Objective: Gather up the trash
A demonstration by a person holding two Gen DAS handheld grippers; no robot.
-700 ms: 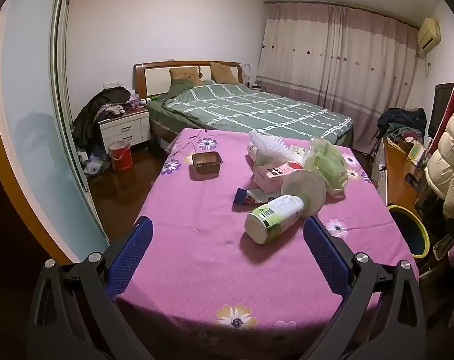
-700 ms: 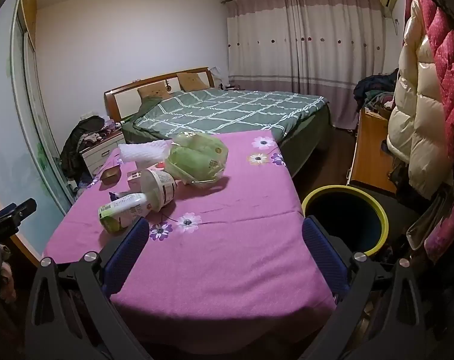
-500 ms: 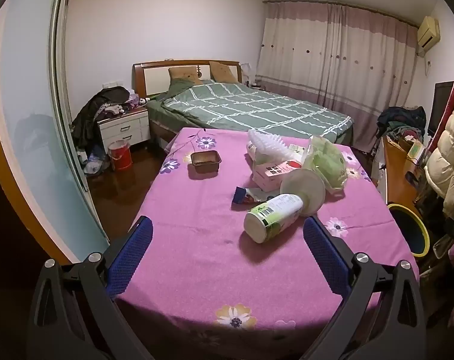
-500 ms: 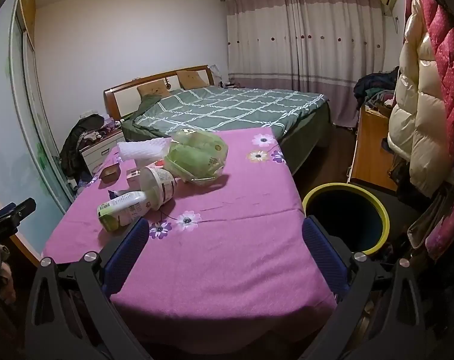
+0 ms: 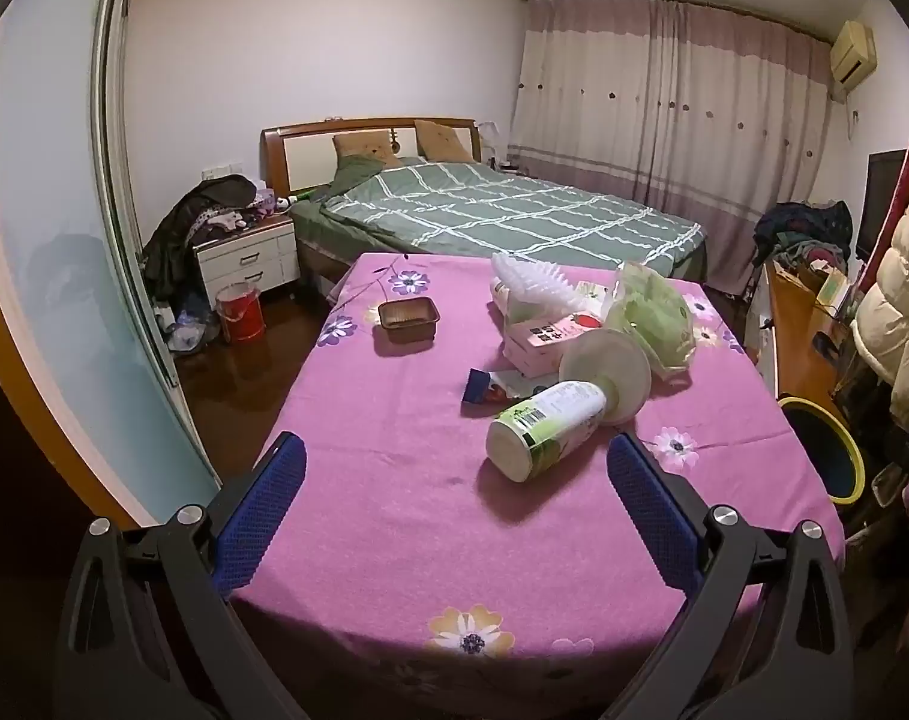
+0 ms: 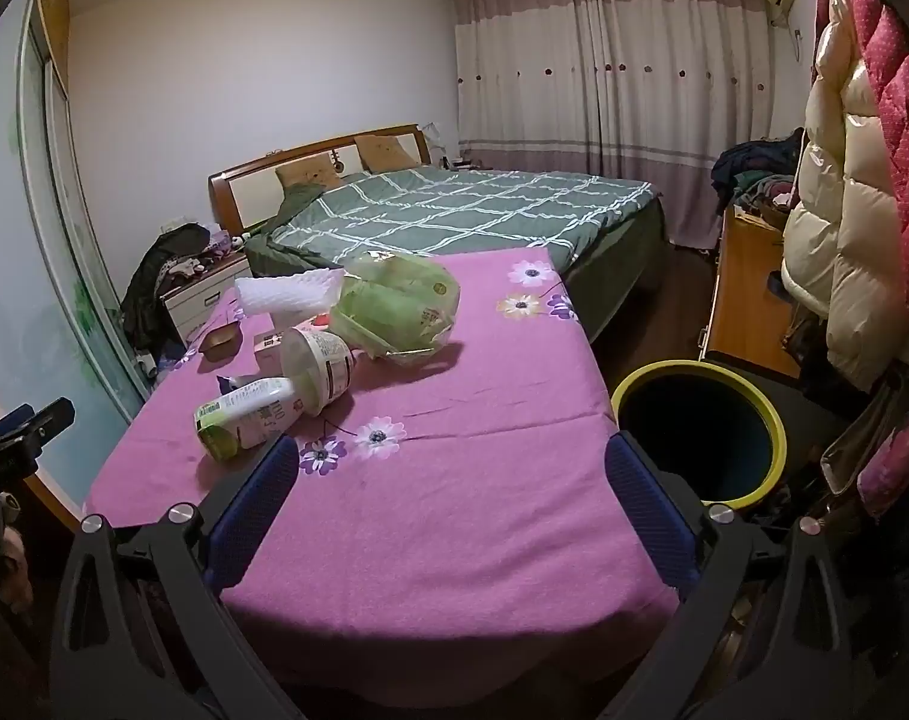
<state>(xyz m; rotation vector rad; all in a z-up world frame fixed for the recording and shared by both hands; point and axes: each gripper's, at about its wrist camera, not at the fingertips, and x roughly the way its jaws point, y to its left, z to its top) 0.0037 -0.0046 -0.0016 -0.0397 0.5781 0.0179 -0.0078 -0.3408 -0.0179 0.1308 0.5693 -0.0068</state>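
Trash lies in a heap on the purple flowered tablecloth (image 5: 394, 468): a white and green bottle (image 5: 544, 429) on its side, a white paper cup (image 5: 607, 375), a pink carton (image 5: 538, 339), white foam netting (image 5: 529, 282), a green plastic bag (image 5: 655, 315), a blue wrapper (image 5: 481, 387) and a small brown tray (image 5: 407, 316). My left gripper (image 5: 454, 501) hangs open above the near table edge, short of the bottle. My right gripper (image 6: 451, 504) is open too, over bare cloth, with the bottle (image 6: 247, 417), cup (image 6: 322, 369) and bag (image 6: 394, 309) ahead to its left.
A dark bin with a yellow rim (image 6: 700, 426) stands on the floor at the table's right side. Beyond the table are a green-covered bed (image 5: 502, 222), a cluttered nightstand (image 5: 247, 258) and a red bucket (image 5: 240, 312). Padded coats (image 6: 844, 240) hang at the right.
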